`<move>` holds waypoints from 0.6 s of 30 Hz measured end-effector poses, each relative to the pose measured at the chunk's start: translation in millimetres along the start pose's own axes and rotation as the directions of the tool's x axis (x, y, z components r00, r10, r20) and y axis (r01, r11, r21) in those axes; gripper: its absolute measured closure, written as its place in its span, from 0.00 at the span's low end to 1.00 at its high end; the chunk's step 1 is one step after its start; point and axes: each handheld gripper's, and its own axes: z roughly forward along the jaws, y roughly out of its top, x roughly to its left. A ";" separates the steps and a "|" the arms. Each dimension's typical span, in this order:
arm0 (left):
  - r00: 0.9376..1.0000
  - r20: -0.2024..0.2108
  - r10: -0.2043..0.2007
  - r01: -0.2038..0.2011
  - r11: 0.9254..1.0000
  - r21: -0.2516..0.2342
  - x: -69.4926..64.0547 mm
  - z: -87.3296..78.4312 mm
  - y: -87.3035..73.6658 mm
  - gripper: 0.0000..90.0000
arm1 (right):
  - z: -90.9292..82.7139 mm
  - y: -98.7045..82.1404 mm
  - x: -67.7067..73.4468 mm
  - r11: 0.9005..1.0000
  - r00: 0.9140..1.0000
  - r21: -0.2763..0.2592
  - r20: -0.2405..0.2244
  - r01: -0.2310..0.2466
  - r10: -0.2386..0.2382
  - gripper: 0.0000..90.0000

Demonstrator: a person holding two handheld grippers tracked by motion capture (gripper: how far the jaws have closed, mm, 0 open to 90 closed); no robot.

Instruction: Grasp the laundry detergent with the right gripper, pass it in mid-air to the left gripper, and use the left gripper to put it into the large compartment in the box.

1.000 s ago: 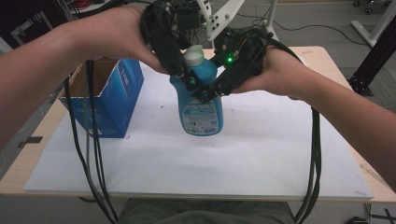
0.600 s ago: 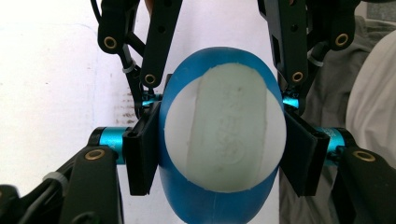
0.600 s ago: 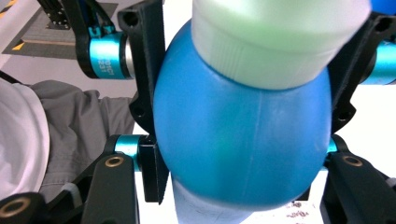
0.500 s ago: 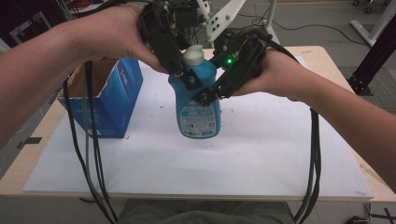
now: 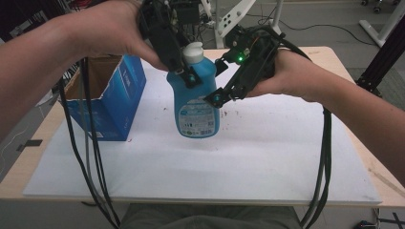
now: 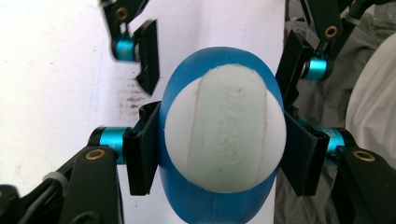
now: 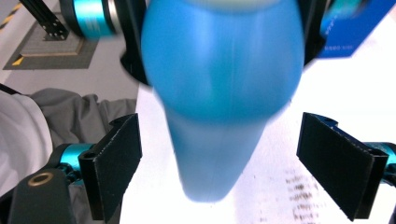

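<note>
**Bottle handover: left gripper holds, right gripper releases**

White sheeting [image 5: 267, 157] covers the wooden table [image 5: 344, 57]; a person sits at the near edge, forearms reaching forward over it.

1. Near zone. Black cables [image 5: 88, 157] trail from both grippers down past the near table edge.

2. Work zone. The blue detergent bottle [image 5: 197, 102], with a white flip cap [image 5: 193, 51], is upright over the middle of the sheet; whether its base rests on the sheet or hangs just above cannot be told. The left gripper [image 6: 219, 149] comes down from above and is clamped on the bottle's shoulder just under the cap, both pads pressing the blue plastic. The right gripper [image 7: 233, 163] faces the bottle body from the side. Its jaws have just been opening and now stand wide, with the bottle between them and a clear gap at each pad: no hold.

3. Far zone. An open blue carton [image 5: 112, 98] stands to the left of the bottle, apart from it.

Step in hand, as judged: transfer of the bottle to a single-gripper hold.

Next move, as judged: draw the right gripper straight back, clear of the bottle, without brushing it. The left grip is narrow and high, so the bottle may swing.
</note>
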 end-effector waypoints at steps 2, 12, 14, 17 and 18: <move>1.000 -0.010 -0.020 0.020 1.000 -0.003 1.1 -4.0 -0.9 0.42 | -1.7 -2.6 -1.1 1.000 1.000 0.020 0.007 -0.022 0.021 0.15; 0.995 -0.054 -0.082 0.083 0.997 0.004 6.0 -26.0 -6.1 0.42 | -16.5 -24.2 -11.9 0.986 0.990 0.129 0.106 -0.109 0.095 0.15; 0.993 -0.065 -0.098 0.098 0.995 0.003 7.1 -33.5 -9.2 0.42 | -19.7 -29.6 -13.9 0.980 0.987 0.163 0.133 -0.114 0.093 0.15; 0.991 -0.071 -0.113 0.112 0.994 -0.005 7.1 -38.4 -11.4 0.42 | -24.1 -35.2 -15.7 0.974 0.984 0.187 0.149 -0.128 0.101 0.15; 0.990 -0.076 -0.121 0.121 0.993 -0.010 7.7 -43.6 -13.7 0.42 | -29.0 -40.6 -17.8 0.970 0.981 0.203 0.165 -0.137 0.104 0.15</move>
